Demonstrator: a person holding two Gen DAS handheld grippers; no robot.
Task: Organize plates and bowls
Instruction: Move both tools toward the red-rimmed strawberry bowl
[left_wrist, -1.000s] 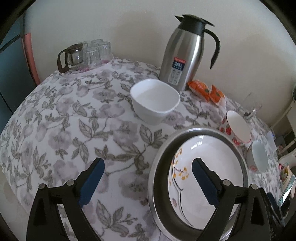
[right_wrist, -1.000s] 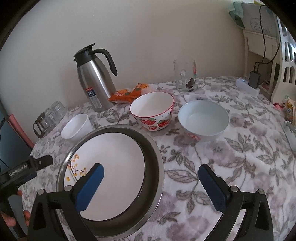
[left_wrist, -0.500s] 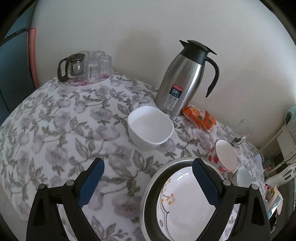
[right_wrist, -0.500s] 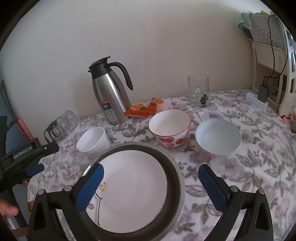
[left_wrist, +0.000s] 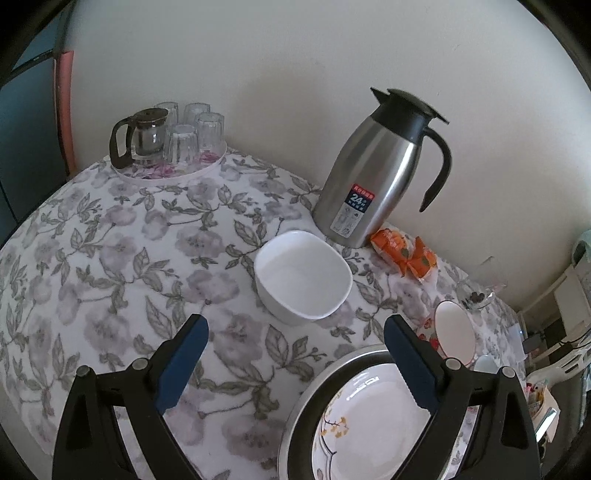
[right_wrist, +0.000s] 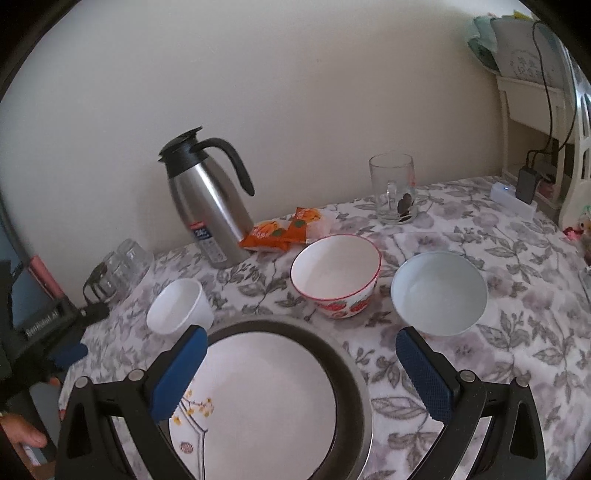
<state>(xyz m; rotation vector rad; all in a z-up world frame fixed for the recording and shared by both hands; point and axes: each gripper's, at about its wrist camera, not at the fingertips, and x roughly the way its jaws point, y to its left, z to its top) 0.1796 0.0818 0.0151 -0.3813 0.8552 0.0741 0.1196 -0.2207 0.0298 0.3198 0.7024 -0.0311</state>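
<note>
My left claw (left_wrist: 293, 332): spread wide, empty
White bowl (left_wrist: 303, 275): upright, just ahead
Steel jug (left_wrist: 373, 177): beyond it
My right claw (right_wrist: 297, 345): open, above plate (right_wrist: 258, 402)
Strawberry bowl (right_wrist: 336, 275): ahead, upright

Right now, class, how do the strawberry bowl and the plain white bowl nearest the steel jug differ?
The strawberry bowl is round with a red rim and fruit pattern; the white bowl is squarish, plain and unrimmed. The strawberry bowl looks larger than the white bowl. It sits right of the metal-rimmed plate, the white bowl left. Both stand upright, empty, on the floral cloth.
</note>
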